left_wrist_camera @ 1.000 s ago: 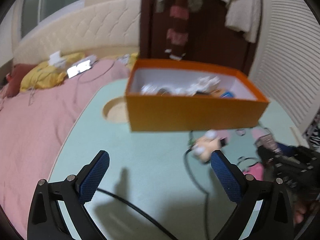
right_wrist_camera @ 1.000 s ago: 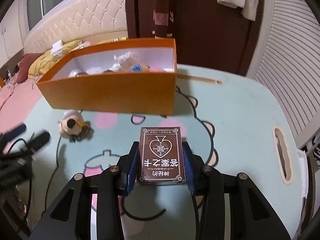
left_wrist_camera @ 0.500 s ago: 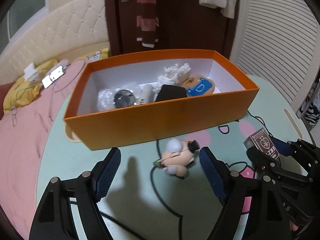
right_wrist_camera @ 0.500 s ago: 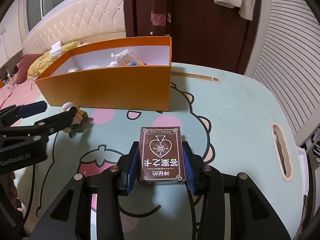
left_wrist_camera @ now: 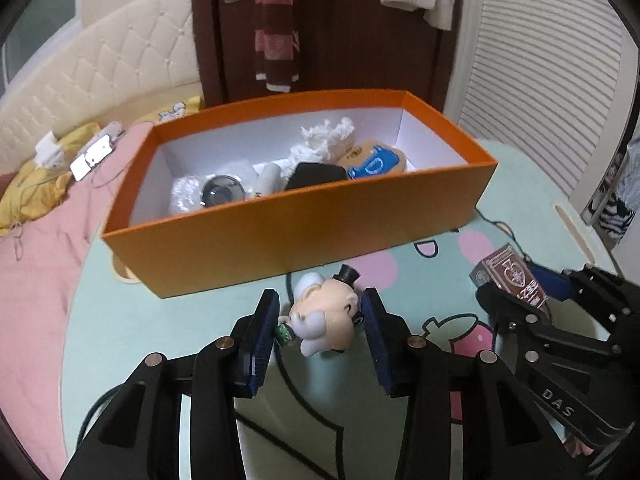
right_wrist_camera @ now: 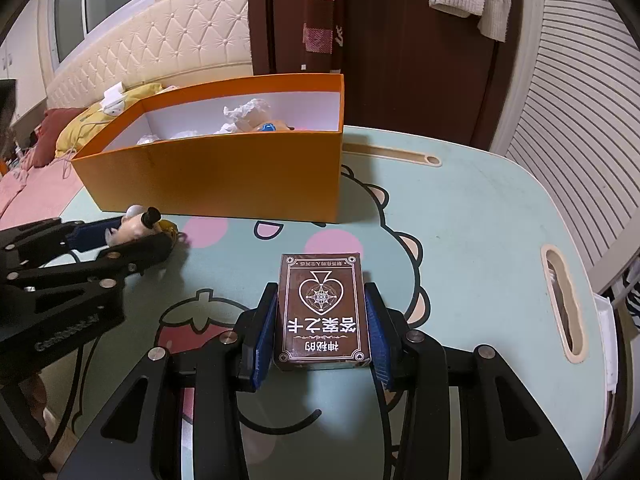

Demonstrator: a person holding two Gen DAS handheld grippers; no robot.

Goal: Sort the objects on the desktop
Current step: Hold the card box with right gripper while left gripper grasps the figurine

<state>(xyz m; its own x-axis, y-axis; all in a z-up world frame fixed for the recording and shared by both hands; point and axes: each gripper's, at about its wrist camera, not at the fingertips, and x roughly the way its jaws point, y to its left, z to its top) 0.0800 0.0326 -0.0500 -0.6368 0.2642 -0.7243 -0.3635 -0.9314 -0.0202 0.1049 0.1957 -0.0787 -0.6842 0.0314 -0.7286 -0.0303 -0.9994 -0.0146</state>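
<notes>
Left hand-held gripper (left_wrist_camera: 320, 312): I am closing its jaws around the pig figurine (left_wrist_camera: 324, 322), not yet pinching.
Right hand-held gripper (right_wrist_camera: 322, 320): I am pinching the card deck (right_wrist_camera: 322, 312).

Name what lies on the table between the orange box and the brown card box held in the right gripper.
Only bare printed table lies between the orange box and card box, shown in the right wrist view.

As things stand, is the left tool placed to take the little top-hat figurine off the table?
Probably yes. The figurine lies on the table between the left tool's closing jaws, nothing blocking it. A small gap shows at each pad, so the grip is not yet made. The orange box stands clear behind.
</notes>
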